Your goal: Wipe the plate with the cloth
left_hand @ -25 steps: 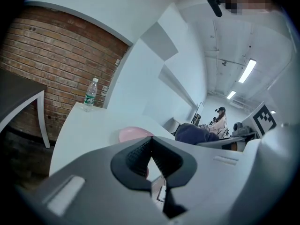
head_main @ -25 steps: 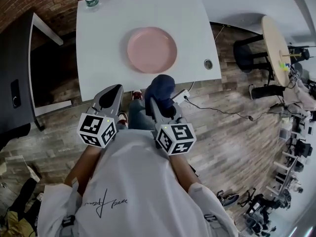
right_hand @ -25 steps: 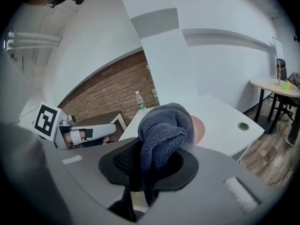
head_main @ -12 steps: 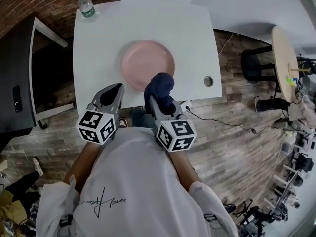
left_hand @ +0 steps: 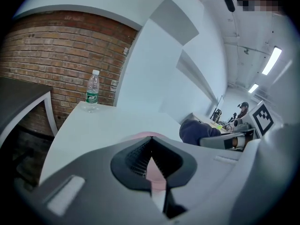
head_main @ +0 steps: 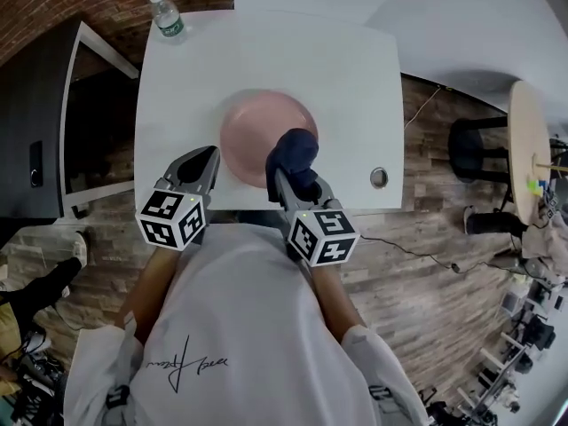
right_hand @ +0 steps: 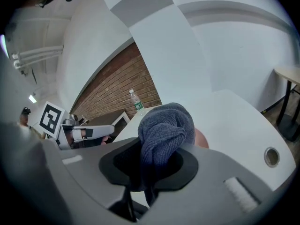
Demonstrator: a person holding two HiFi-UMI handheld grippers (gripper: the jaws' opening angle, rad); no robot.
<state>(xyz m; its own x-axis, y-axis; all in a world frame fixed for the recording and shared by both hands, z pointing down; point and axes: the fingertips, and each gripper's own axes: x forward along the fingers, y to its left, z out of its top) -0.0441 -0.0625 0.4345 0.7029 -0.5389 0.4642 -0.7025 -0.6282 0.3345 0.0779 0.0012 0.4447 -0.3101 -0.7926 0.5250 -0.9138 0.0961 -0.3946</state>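
A pink plate (head_main: 253, 131) lies on the white table (head_main: 337, 78), near its front edge. My right gripper (head_main: 286, 174) is shut on a bunched dark blue cloth (head_main: 293, 153), which hangs over the plate's near right rim. In the right gripper view the cloth (right_hand: 164, 130) bulges out of the jaws and hides most of the plate (right_hand: 201, 138). My left gripper (head_main: 202, 169) is shut with nothing in it, at the table's front edge just left of the plate. A strip of the plate (left_hand: 152, 170) shows between the jaws in the left gripper view.
A water bottle (head_main: 166, 14) stands at the table's far left corner. A round cable hole (head_main: 379, 177) sits near the front right corner. A dark cabinet (head_main: 40, 140) stands left of the table. Wood floor with a cable lies to the right.
Both grippers have come forward to the table. The cloth, earlier short of the table edge, now overlaps the plate's near right rim. The left gripper has reached the front edge.
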